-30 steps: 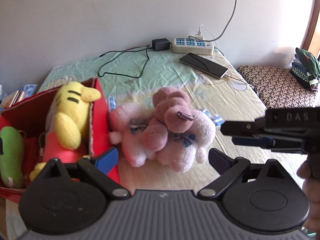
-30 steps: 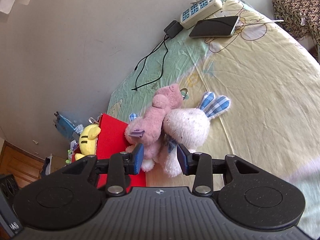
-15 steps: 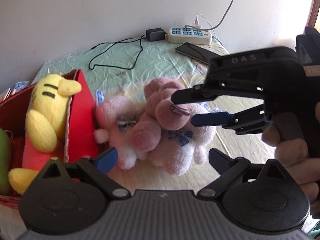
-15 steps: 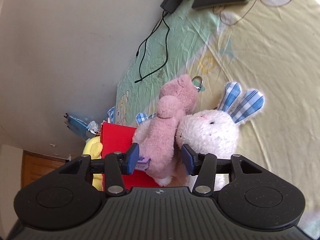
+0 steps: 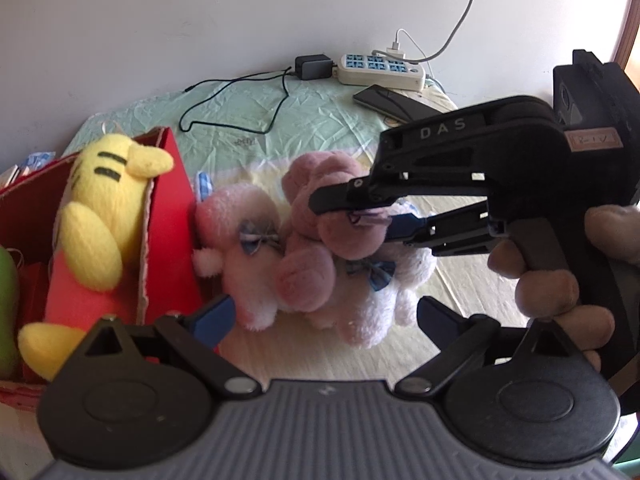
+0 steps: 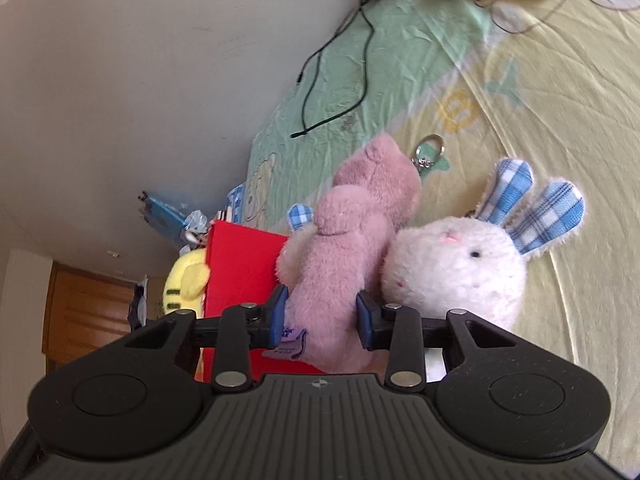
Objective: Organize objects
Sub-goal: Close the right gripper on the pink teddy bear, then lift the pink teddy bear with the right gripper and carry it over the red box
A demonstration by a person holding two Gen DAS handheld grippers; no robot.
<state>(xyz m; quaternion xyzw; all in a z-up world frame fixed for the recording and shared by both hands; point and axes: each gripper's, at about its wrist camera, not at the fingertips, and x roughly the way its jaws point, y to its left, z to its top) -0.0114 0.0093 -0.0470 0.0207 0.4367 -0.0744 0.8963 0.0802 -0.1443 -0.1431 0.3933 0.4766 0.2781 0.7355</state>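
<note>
A dusty pink plush bear [image 6: 352,248] lies on top of a white bunny [image 6: 456,268] with blue checked ears, on the bed sheet. My right gripper [image 6: 322,316] is shut on the bear's lower body, its blue pads pressing into the fur on both sides. In the left wrist view the same right gripper [image 5: 356,216] clamps the bear [image 5: 316,200] from the right. A second pale plush [image 5: 240,240] with a checked bow lies beside it. My left gripper [image 5: 326,316] is open, low in front of the pile, holding nothing. The red box [image 5: 172,220] at left holds a yellow plush [image 5: 100,208].
A green plush [image 5: 8,300] shows at the box's left edge. Against the back wall lie a power strip [image 5: 380,70], a black charger [image 5: 314,67] with its cable [image 5: 240,100] and a phone [image 5: 394,102]. A keyring [image 6: 430,148] lies behind the bear. A hand [image 5: 552,280] holds the right gripper.
The right gripper came in from the right over the plush pile, slid its fingers around the pink bear and narrowed them onto it. The left gripper stayed open and shifted little.
</note>
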